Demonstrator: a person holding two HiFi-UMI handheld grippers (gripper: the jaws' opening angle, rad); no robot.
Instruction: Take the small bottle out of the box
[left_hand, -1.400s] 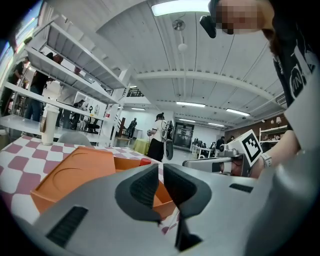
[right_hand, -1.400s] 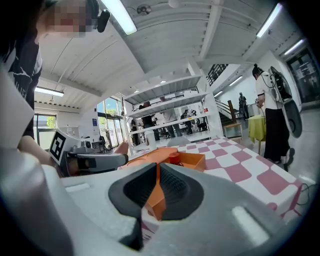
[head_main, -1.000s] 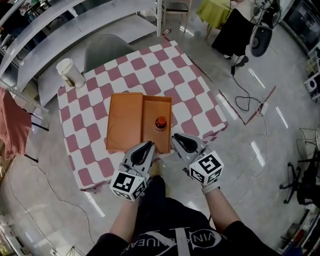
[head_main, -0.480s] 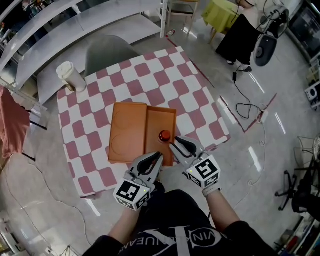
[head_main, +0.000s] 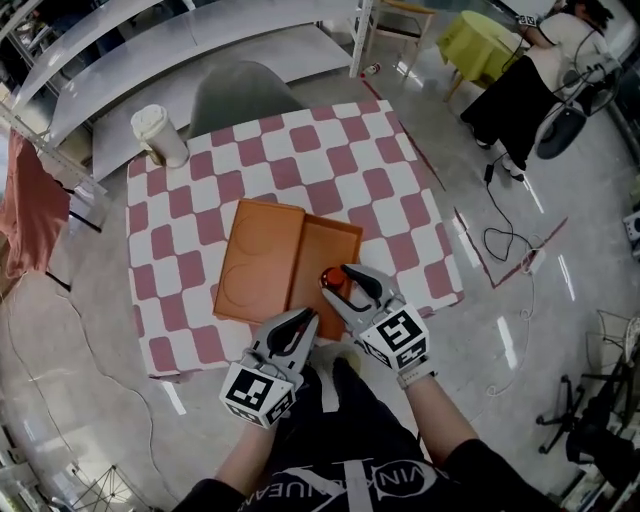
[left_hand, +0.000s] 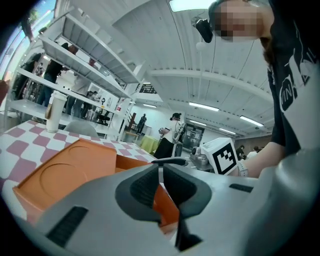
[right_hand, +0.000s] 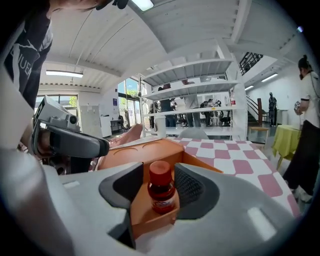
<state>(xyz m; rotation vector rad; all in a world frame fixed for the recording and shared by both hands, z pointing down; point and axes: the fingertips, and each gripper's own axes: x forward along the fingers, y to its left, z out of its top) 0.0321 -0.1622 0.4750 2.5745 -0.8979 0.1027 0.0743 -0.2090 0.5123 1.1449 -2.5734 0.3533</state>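
- The small bottle (right_hand: 161, 194), dark red with a red cap and a pale label, stands upright in the box (head_main: 322, 240), at the near right corner of its open tray
- The box is orange and lies open on the table (head_main: 390, 190); its lid (head_main: 262, 258), with a round shape pressed in it, lies flat just beside the tray on the left
- The right gripper (head_main: 335, 280) reaches over the near edge of the tray; its jaws have just been opening and now stand wide apart, one on each side of the bottle, and the pads do not press on it
- The left gripper (head_main: 308, 318) is at the near edge of the box, left of the right one; its jaws are closed together with nothing between them
- The table has a cloth of dark pink and white squares
- A white cup with a lid (head_main: 158, 135) stands on the far left corner of the table, well apart from the box
- A grey chair (head_main: 240, 92) stands behind the table
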